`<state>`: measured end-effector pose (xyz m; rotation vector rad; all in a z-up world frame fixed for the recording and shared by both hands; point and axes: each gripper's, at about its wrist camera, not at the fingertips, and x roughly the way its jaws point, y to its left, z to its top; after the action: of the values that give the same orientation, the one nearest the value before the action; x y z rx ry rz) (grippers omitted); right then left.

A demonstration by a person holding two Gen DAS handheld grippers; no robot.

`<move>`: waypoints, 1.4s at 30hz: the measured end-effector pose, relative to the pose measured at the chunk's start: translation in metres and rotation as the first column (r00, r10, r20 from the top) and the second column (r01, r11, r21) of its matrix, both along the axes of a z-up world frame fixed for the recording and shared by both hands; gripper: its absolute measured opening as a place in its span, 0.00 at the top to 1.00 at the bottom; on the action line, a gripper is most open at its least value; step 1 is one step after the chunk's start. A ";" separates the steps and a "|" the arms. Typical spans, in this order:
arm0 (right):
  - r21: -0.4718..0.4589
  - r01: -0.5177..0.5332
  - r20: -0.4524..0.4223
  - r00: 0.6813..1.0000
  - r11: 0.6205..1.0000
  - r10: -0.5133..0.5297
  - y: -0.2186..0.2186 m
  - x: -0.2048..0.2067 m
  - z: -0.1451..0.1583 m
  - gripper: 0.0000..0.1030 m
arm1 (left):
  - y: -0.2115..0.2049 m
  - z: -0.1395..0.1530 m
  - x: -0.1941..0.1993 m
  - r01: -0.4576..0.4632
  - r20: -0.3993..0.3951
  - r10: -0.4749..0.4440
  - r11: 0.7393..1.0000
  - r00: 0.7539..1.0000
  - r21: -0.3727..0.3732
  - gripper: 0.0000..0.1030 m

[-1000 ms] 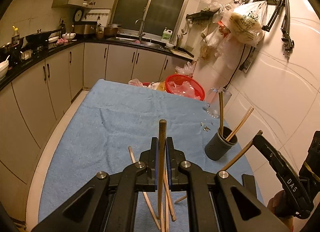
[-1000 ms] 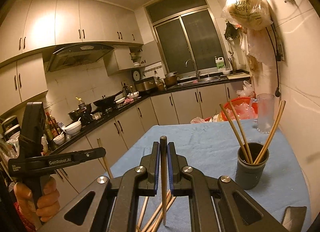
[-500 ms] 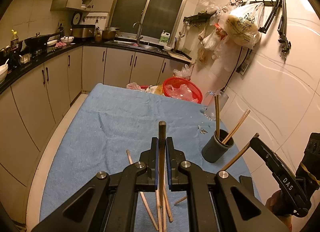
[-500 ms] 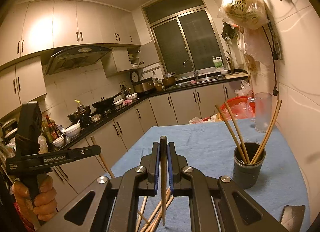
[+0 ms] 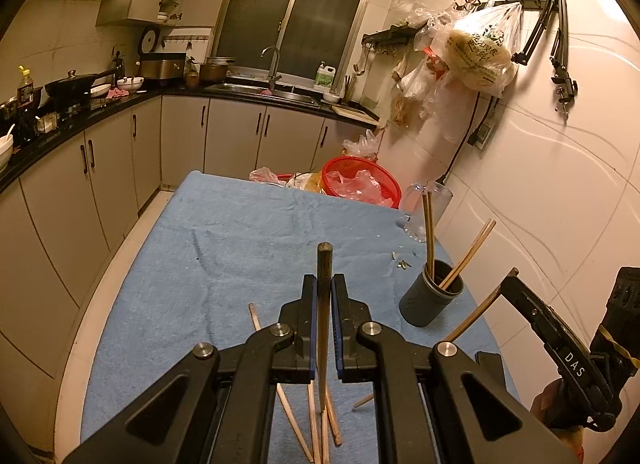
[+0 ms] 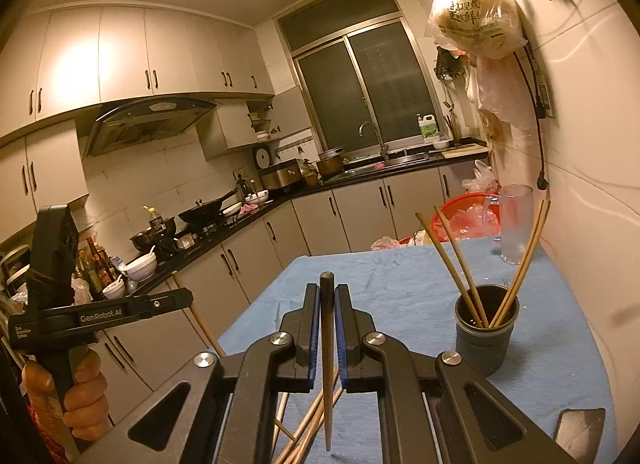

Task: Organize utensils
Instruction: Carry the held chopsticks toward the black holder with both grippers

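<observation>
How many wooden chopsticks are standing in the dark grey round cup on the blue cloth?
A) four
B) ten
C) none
A: the right wrist view shows four wooden chopsticks leaning inside the dark grey round cup, two to one side and two to the other.

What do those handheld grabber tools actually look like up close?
Both are matte black plastic. The left gripper and right gripper each have two straight fingers lined with blue pads, joined by angular linkage arms with silver rivets. White lettering marks their sides: "GenRobot.AI" on one, "DAS" on the other. No cables show.
</observation>
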<state>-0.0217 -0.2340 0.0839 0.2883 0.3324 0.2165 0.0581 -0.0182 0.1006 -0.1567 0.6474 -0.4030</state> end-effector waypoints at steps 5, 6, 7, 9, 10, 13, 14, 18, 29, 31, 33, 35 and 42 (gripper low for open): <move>0.002 0.008 0.006 1.000 1.000 -0.008 -0.003 -0.002 0.002 0.92 | -0.001 0.003 0.000 0.008 0.006 -0.008 1.000 1.000 0.000 0.93; 0.001 0.009 0.007 1.000 1.000 -0.009 -0.004 -0.002 0.002 0.92 | -0.001 0.005 -0.001 0.009 0.010 -0.009 1.000 1.000 0.000 0.93; 0.000 0.009 0.008 1.000 1.000 -0.009 -0.005 -0.003 0.003 0.92 | -0.003 0.006 -0.001 0.011 0.013 -0.011 1.000 1.000 0.001 0.93; 0.000 0.017 0.014 1.000 1.000 -0.017 -0.007 -0.004 0.005 0.92 | -0.005 0.010 -0.001 0.017 0.021 -0.017 1.000 1.000 0.002 0.93; 0.000 0.020 0.016 1.000 1.000 -0.020 -0.009 -0.005 0.006 0.92 | -0.006 0.011 -0.002 0.019 0.025 -0.019 1.000 1.000 0.003 0.93; 0.011 0.034 0.021 0.999 0.999 -0.034 -0.016 -0.008 0.009 0.92 | -0.010 0.014 -0.003 0.028 0.033 -0.029 1.000 0.999 0.005 0.93; 0.013 0.038 0.023 0.999 0.999 -0.038 -0.018 -0.009 0.010 0.92 | -0.012 0.015 -0.003 0.031 0.034 -0.031 0.999 0.999 0.006 0.93; 0.024 0.054 0.032 0.998 0.998 -0.054 -0.028 -0.013 0.015 0.92 | -0.019 0.018 -0.003 0.047 0.036 -0.047 0.999 0.998 0.005 0.93; 0.053 0.117 0.057 0.991 0.992 -0.120 -0.057 -0.028 0.027 0.92 | -0.044 0.026 -0.003 0.095 0.045 -0.095 0.995 0.994 0.020 0.93; 0.060 0.132 0.063 0.989 0.989 -0.136 -0.063 -0.031 0.028 0.92 | -0.049 0.028 -0.004 0.103 0.048 -0.103 0.995 0.993 0.020 0.93; 0.068 0.137 0.063 0.988 0.988 -0.142 -0.069 -0.031 0.030 0.92 | -0.055 0.029 -0.004 0.113 0.051 -0.114 0.993 0.992 0.027 0.93; 0.073 0.145 0.065 0.987 0.987 -0.149 -0.074 -0.033 0.030 0.92 | -0.061 0.029 -0.003 0.121 0.050 -0.122 0.992 0.991 0.034 0.93; 0.081 0.166 0.074 0.982 0.983 -0.172 -0.090 -0.039 0.032 0.92 | -0.084 0.032 -0.002 0.148 0.050 -0.151 0.987 0.987 0.057 0.93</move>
<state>-0.0602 -0.3240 0.1161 0.3789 0.2190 0.0728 0.0564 -0.1019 0.1323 -0.0463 0.6177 -0.5323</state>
